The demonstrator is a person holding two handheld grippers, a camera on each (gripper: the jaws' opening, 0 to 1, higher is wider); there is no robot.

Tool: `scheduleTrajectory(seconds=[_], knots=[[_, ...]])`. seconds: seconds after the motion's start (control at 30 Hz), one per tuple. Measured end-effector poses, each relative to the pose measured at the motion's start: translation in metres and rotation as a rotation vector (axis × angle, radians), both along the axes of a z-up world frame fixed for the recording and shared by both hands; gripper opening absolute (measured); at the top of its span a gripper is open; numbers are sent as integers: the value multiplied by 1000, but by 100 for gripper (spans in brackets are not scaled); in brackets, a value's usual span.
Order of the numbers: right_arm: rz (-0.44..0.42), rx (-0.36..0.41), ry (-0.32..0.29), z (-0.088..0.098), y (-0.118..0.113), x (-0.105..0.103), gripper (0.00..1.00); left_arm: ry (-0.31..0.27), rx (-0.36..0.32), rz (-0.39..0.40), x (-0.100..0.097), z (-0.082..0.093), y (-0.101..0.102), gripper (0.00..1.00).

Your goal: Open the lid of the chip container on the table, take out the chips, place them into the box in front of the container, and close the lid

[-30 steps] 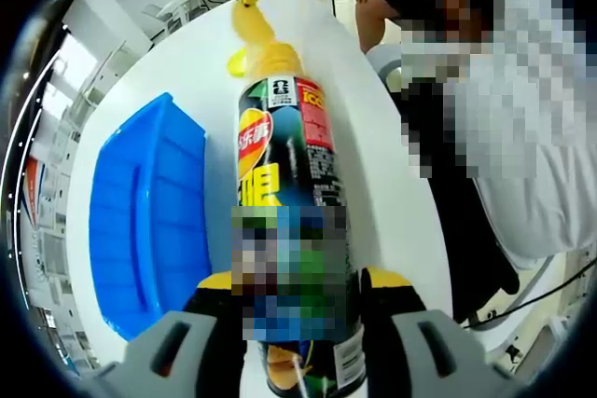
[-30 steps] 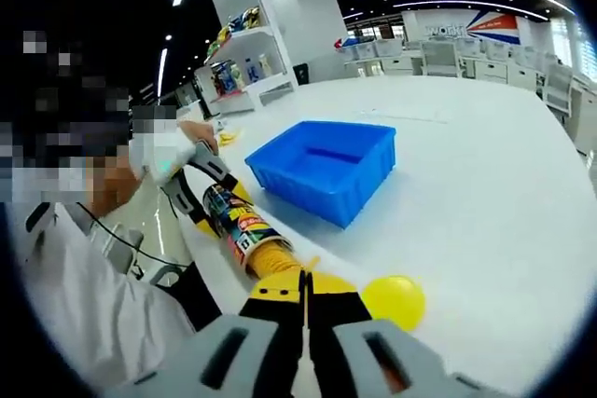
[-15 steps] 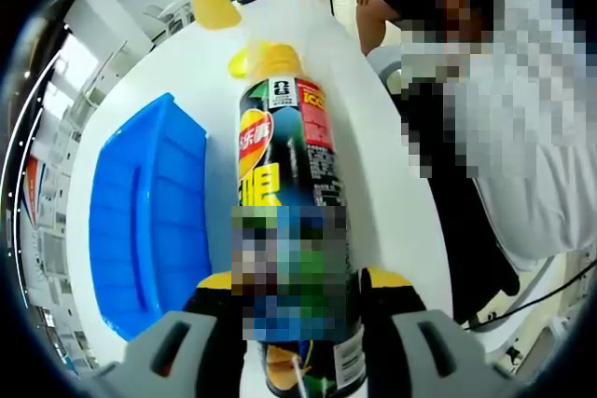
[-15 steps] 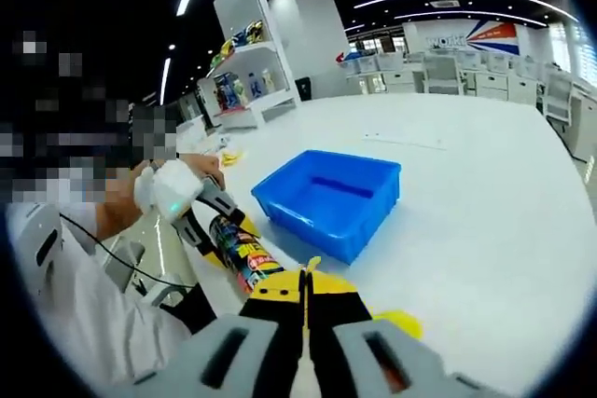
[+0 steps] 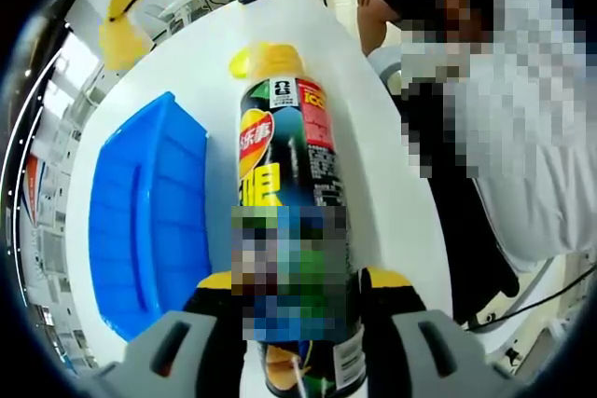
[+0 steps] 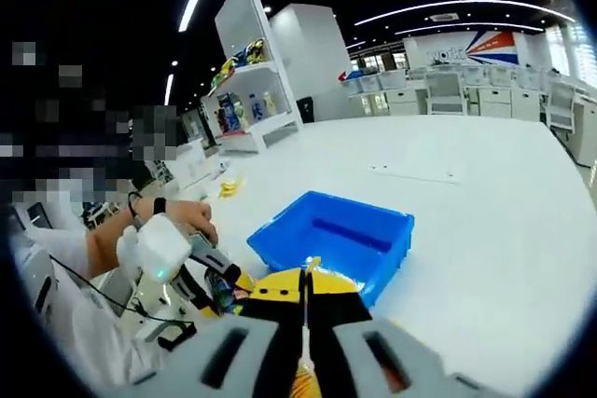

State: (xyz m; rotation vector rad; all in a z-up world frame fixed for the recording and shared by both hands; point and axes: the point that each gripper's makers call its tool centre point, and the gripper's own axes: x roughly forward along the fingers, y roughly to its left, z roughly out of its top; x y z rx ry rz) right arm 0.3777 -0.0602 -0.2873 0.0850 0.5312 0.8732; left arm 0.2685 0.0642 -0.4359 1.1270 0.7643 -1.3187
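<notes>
Holding chips (image 5: 121,36) pinched in my right gripper (image 6: 304,316), left gripper (image 5: 298,297) clamping container (image 5: 289,193); brittle chips may crumble before box (image 6: 331,241).

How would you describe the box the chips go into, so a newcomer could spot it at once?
Start from the big white table. On it lies the dark chip container, clamped in the left gripper, and right beside it sits the blue box. It is an open-topped rectangular plastic bin with sloping walls, the one bright blue thing on the table, next to the can's yellow lid.
</notes>
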Motion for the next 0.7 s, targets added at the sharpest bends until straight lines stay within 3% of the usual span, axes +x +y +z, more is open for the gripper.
scheduleTrajectory(seconds=[0.43,0.57,0.7], knots=[[-16,-51,44,-24,41,50,2,8,0,2,-1,0,0,49],[-18,-95,78,-41,57,64,2,11,3,1,-1,0,0,49],[-12,-90,137,-53,74,72,2,21,1,5,0,0,0,49]])
